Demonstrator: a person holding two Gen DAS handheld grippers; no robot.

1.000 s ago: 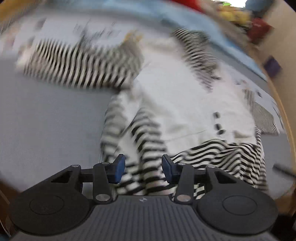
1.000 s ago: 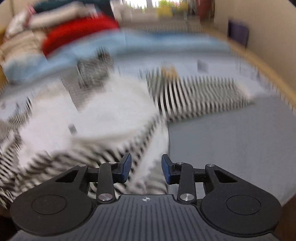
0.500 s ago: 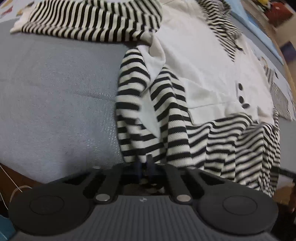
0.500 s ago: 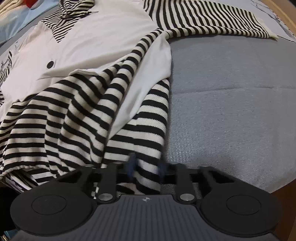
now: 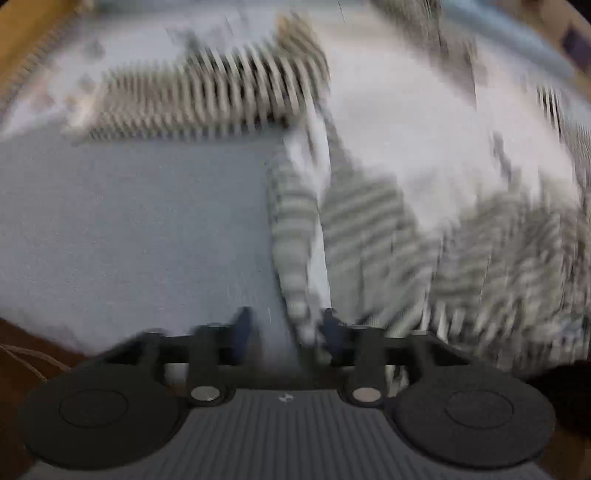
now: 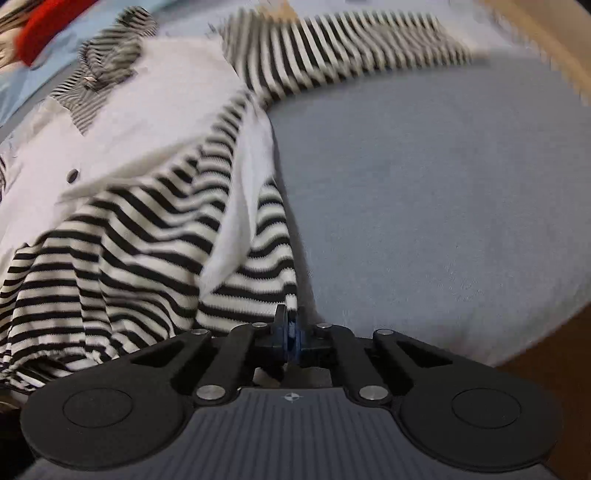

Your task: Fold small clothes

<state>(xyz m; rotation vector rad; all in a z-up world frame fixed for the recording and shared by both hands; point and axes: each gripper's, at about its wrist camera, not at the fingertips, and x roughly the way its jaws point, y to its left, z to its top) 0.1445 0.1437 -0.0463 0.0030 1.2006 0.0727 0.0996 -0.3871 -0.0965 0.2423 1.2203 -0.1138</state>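
Note:
A white top (image 6: 159,107) with black-and-white striped sleeves, collar and hem lies spread on a grey-blue surface (image 6: 424,192). My right gripper (image 6: 290,328) is shut, its pads pinching the near corner of the striped hem (image 6: 255,291). One striped sleeve (image 6: 332,44) stretches away to the far right. The left wrist view is blurred by motion. There my left gripper (image 5: 286,332) has its jaws opening, and the striped hem edge (image 5: 295,258) hangs loose between them, close to the right finger (image 5: 332,332). The other sleeve (image 5: 207,96) lies at the far left.
Red cloth (image 6: 48,26) and light-blue cloth (image 6: 14,88) lie beyond the collar at the far left. A wooden rim (image 6: 554,48) borders the surface at the far right. The surface's near edge drops to a brown floor (image 6: 554,354).
The left gripper, shut on the hem half a second ago, has let go and drawn back upward. The right gripper has come down and shut on the hem corner.

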